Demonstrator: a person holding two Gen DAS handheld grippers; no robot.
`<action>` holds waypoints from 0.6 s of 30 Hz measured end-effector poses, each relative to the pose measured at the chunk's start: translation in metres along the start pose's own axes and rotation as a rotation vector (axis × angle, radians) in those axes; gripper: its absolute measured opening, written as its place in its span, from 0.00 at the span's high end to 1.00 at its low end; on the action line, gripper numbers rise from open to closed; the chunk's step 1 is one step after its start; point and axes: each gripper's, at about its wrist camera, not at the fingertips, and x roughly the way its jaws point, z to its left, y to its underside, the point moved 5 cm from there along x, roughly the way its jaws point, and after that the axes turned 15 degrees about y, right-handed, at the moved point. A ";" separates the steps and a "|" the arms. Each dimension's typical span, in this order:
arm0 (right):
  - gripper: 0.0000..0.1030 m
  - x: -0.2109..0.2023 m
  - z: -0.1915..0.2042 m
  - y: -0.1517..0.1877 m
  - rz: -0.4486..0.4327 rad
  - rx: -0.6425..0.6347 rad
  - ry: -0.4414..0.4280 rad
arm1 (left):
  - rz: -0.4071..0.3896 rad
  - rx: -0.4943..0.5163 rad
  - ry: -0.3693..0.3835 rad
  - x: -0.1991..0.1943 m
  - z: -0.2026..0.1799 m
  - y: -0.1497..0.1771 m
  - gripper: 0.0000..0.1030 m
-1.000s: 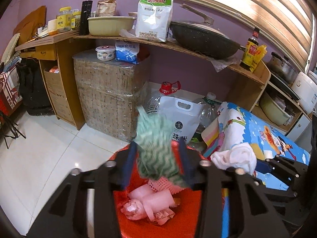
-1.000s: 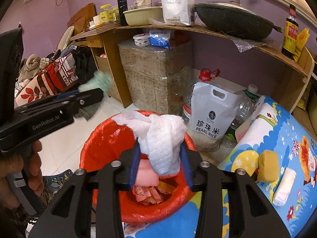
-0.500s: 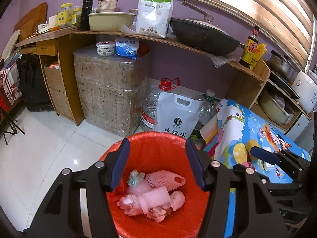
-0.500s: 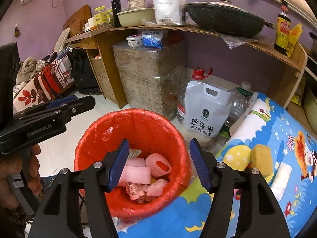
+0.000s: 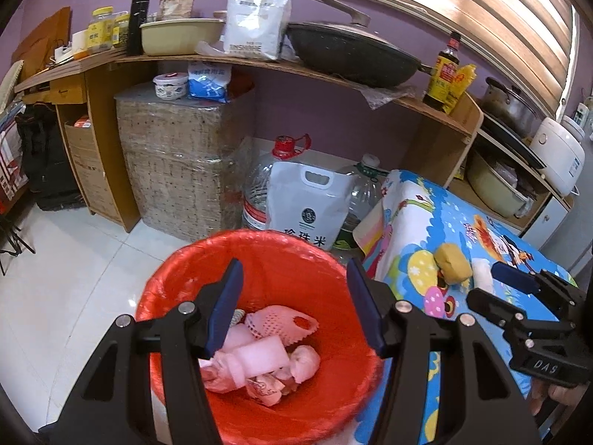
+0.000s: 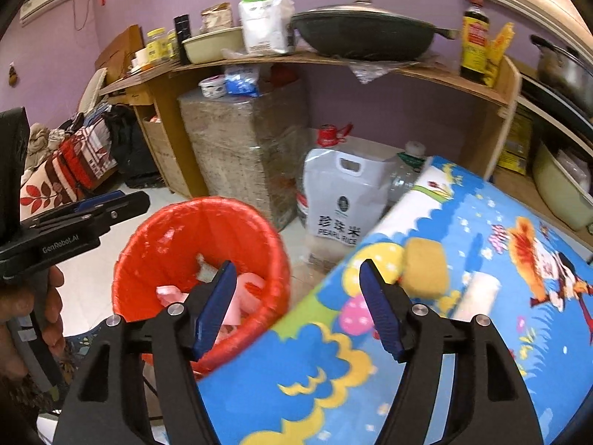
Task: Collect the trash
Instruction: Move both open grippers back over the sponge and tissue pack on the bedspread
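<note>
A red-lined trash bin (image 5: 289, 259) (image 6: 166, 230) stands on the floor beside the table and holds several pink and white scraps (image 5: 267, 356). My left gripper (image 5: 294, 304) hangs open over the bin with nothing between its fingers. My right gripper (image 6: 298, 304) has its jaws opening and empty, over the edge of the cartoon-print tablecloth (image 6: 463, 352) next to the bin. A yellow sponge (image 6: 424, 267) (image 5: 452, 263) and a white roll of tissue (image 6: 476, 296) (image 5: 483, 274) lie on the cloth ahead of the right gripper. The right gripper (image 5: 519, 285) also shows in the left wrist view.
A white rice bag (image 5: 309, 207) and water jugs (image 5: 267, 185) stand on the floor behind the bin. A wrapped box (image 5: 178, 163) sits under a wooden shelf (image 5: 333, 74) with a wok, bags and bottles. White tiled floor (image 5: 74, 278) lies to the left. A hand (image 6: 22, 315) holds the left gripper.
Both grippers let go: the green cloth and the white tissue dropped into the bin. The right gripper then swung right, from above the bin to over the tablecloth, jaws widening.
</note>
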 end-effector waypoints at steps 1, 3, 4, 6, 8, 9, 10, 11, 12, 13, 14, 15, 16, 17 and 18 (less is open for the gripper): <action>0.36 -0.001 -0.007 0.002 0.000 0.008 0.007 | 0.002 0.003 0.004 0.002 -0.004 0.001 0.46; 0.35 -0.002 -0.018 0.007 0.002 0.019 0.021 | 0.008 0.011 0.012 0.006 -0.011 0.002 0.46; 0.35 -0.003 -0.027 0.010 0.006 0.027 0.031 | 0.010 0.013 0.015 0.008 -0.014 0.002 0.46; 0.35 -0.003 -0.038 0.015 0.009 0.038 0.044 | 0.014 0.018 0.024 0.011 -0.021 0.004 0.46; 0.35 -0.002 -0.051 0.020 0.015 0.053 0.058 | 0.019 0.024 0.029 0.015 -0.027 0.005 0.46; 0.35 -0.002 -0.056 0.022 0.017 0.060 0.065 | 0.022 0.027 0.032 0.017 -0.030 0.006 0.46; 0.35 -0.002 -0.063 0.024 0.020 0.068 0.071 | 0.026 0.032 0.036 0.020 -0.035 0.007 0.46; 0.35 -0.001 -0.069 0.026 0.022 0.076 0.077 | 0.029 0.035 0.038 0.022 -0.037 0.008 0.46; 0.35 0.000 -0.074 0.028 0.024 0.084 0.081 | 0.032 0.038 0.041 0.024 -0.041 0.009 0.46; 0.35 0.000 -0.078 0.030 0.026 0.089 0.085 | 0.036 0.042 0.045 0.026 -0.045 0.010 0.46; 0.35 0.001 -0.082 0.031 0.028 0.095 0.090 | 0.038 0.046 0.047 0.028 -0.048 0.010 0.46; 0.35 0.002 -0.088 0.032 0.031 0.106 0.096 | 0.041 0.050 0.050 0.030 -0.051 0.011 0.46; 0.35 0.003 -0.092 0.034 0.034 0.113 0.099 | 0.045 0.055 0.053 0.033 -0.055 0.012 0.46; 0.35 0.005 -0.097 0.035 0.037 0.120 0.104 | 0.048 0.057 0.055 0.035 -0.057 0.012 0.46; 0.35 0.006 -0.101 0.036 0.040 0.125 0.110 | 0.050 0.060 0.058 0.037 -0.060 0.013 0.46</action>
